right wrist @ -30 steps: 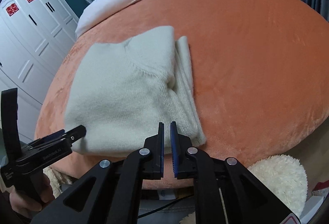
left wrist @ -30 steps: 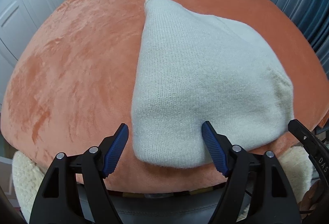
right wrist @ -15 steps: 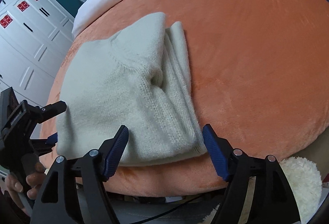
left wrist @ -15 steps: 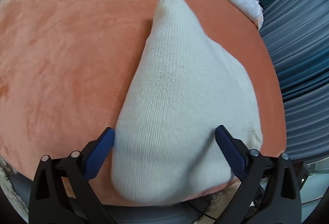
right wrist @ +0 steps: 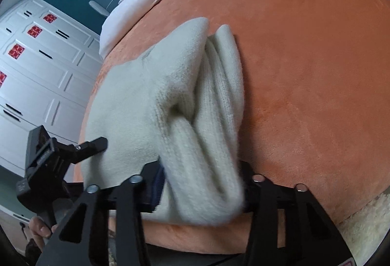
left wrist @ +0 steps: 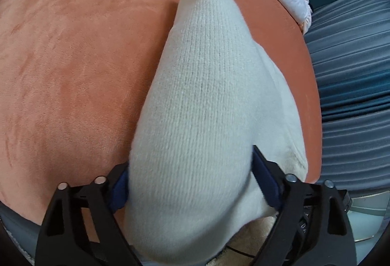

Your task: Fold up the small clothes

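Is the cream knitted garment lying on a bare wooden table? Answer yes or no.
No. In the right wrist view the cream knitted garment lies on an orange plush blanket spread over a bed, not on wood.

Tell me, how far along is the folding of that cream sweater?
Partly done: the cream sweater lies on the orange blanket with its sides already folded in. In hand: the left gripper and right gripper are closing on its near edge. Left: the final fold.
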The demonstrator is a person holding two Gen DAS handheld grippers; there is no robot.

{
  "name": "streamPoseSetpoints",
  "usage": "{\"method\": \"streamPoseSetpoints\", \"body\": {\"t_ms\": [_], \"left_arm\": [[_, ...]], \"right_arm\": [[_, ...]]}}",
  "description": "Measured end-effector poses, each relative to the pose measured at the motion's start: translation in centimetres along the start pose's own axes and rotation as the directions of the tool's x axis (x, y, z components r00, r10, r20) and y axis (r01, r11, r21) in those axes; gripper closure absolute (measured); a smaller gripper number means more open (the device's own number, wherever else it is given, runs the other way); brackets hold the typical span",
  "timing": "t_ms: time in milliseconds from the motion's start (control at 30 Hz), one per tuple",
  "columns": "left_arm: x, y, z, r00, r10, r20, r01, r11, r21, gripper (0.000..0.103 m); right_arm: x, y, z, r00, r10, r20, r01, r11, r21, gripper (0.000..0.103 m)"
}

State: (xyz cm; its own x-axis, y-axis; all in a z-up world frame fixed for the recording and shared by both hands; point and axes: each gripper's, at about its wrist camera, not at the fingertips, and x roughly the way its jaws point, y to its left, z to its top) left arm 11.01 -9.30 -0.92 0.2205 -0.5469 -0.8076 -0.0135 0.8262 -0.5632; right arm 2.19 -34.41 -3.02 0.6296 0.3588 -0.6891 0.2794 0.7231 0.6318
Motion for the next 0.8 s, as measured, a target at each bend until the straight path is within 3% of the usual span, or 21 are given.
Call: {"method": "streamPoseSetpoints", "body": {"t_ms": [100,267,367,433,533,600,667,733,800], "left_arm": [[-1.5,0.4,-1.0,0.999,-0.038,-0.032,0.039,0.999,0.011,0.032],[-2.3,1.9,-5.1,0.990,-0.061,-0.128,0.064,0.998,0.017,0.028],[-1.7,3.4,-5.7,0.991,-0.062,-0.122,0.061,0.998,-0.011,0.018],[-1.2,3.5,-5.1,0.988,-0.092,-0.121,0.088,0.995,-0.037,0.016],[-0.8,2.5,-3.4,0.995,-0.060,-0.077,0.060,0.998,0.002,0.010],[0.2,1.9,-2.7,0.996,-0.043,-0.081,0.045,0.999,0.022,0.007],[1.3,1.8,-2.2,0.993,-0.044,-0.107,0.046,0.999,0.014,0.008],[1.0,1.3,-2.3,0.994,-0.030,-0.104,0.033,0.999,0.023,0.015],[-0.2,0.3,-2.6,0.995,-0.031,-0.093,0.037,0.998,0.060,0.030]], "right_arm": [[-2.2,0.8,-1.1,1.000,0.007,0.007,-0.007,1.000,-0.024,0.071],[-4.1,-0.7,-4.5,0.997,-0.022,-0.076,0.022,1.000,0.002,0.070],[-3.5,-2.1,-5.0,0.993,-0.036,-0.109,0.042,0.998,0.053,0.059],[-2.8,-1.8,-4.4,0.993,-0.046,-0.105,0.053,0.997,0.058,0.047],[-1.3,-1.2,-3.2,0.995,-0.053,-0.090,0.057,0.997,0.045,0.032],[0.1,-1.2,-2.6,0.994,-0.056,-0.091,0.060,0.997,0.046,0.030],[0.9,-1.1,-2.3,0.995,-0.044,-0.084,0.049,0.997,0.058,0.035],[0.3,-0.1,-2.3,0.997,-0.058,-0.059,0.059,0.998,0.022,0.058],[-1.3,1.4,-2.4,0.998,-0.057,-0.018,0.056,0.998,-0.035,0.064]]}}
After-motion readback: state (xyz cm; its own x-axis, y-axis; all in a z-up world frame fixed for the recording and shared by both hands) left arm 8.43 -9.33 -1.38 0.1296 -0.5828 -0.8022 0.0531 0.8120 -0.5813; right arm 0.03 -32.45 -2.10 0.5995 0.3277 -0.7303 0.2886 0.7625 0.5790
